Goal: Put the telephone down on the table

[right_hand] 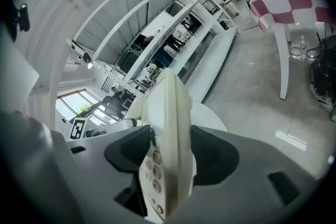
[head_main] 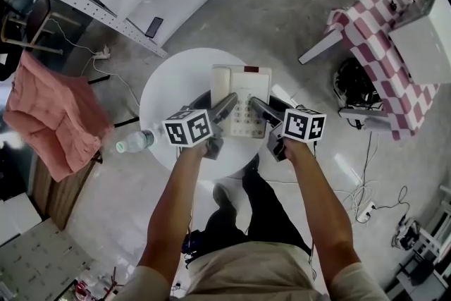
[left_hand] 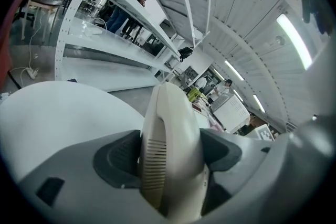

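Round white table point(head_main: 165, 88) sits under the telephone point(head_main: 243, 91); contact unclear. Its handset edge is clamped by the left gripper point(head_main: 229, 103), keypad edge by the right gripper point(head_main: 255, 106). The two-sided hold likely steadies it level for set-down.

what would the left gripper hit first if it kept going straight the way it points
The telephone, which the left gripper is shut on; beyond it probably the white table, depth unclear.

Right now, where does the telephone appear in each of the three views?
Head view: centre, telephone seen against the round white table.
Left gripper view: lower centre, edge-on, clamped between the jaws.
Right gripper view: lower centre, keypad showing, clamped between the jaws.
Shared landmark: the round white table.
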### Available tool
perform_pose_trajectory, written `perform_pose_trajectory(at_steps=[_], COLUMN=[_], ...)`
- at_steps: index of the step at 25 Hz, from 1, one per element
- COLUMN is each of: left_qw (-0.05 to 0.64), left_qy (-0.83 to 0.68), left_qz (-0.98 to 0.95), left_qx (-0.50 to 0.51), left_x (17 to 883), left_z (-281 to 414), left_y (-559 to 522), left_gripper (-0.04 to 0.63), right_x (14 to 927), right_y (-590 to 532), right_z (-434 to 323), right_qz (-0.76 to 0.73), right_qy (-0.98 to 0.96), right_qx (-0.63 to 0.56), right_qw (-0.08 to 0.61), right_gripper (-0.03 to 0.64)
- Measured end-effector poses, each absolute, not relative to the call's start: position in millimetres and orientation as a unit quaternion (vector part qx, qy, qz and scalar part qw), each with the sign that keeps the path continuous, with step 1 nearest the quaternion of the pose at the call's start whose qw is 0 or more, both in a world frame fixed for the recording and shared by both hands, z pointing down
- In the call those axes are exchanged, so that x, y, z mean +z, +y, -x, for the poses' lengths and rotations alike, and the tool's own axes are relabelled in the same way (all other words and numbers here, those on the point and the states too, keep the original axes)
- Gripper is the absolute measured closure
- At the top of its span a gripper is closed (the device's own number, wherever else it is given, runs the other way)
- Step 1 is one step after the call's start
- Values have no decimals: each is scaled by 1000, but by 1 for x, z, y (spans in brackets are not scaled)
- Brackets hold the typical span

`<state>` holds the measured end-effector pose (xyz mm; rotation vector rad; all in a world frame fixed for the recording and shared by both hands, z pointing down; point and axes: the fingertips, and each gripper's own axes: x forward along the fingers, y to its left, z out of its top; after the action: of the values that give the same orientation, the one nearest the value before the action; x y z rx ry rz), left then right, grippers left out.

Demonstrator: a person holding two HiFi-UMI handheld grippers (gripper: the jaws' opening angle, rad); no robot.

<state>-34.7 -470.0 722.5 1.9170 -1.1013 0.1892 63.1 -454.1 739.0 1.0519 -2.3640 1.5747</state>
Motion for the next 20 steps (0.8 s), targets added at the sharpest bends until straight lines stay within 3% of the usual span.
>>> perform_pose_trajectory(at_steps=[20], left_qw=[488], left_qy=[-459], left_qz=[-735], left_qx=[101], left_x=[803], left_z=[36], left_y=[-480], left_gripper=[253], right_x=[817], right_y=[-464], right_z=[-66], right_qz=[-364], right_qy=[-764], right_qx=[523], right_qw=[100], right_gripper=[379])
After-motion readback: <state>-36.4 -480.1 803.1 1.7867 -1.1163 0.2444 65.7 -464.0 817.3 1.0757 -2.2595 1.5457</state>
